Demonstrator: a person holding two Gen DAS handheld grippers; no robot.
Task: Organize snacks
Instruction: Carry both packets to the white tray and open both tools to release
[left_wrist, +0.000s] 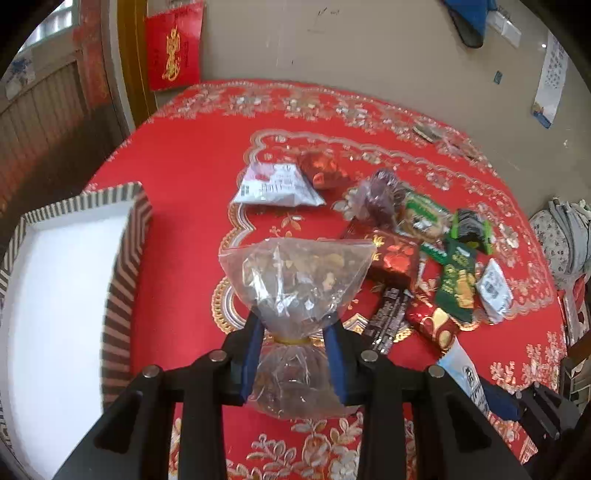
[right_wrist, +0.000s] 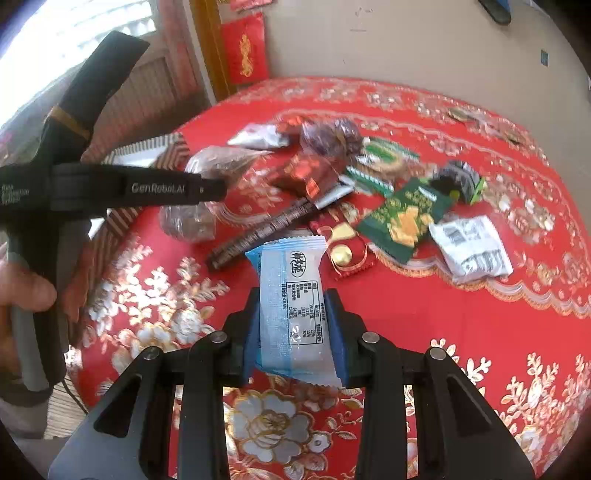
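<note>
Red cloth with gold and silver flowers covers the bench (left_wrist: 184, 166). At its left edge sits a striped-rim tray (left_wrist: 125, 258), white inside. Toward the middle, a white packet (left_wrist: 277, 186) lies touching a red foil sweet (left_wrist: 323, 170). To the right, a heap: a purple-filled clear bag (left_wrist: 380, 192), a dark red foil box (left_wrist: 391, 258), a brown striped stick pack (right_wrist: 258, 232), a green and gold sachet (right_wrist: 404, 218) and a white printed packet (right_wrist: 471, 249), mostly overlapping.
</note>
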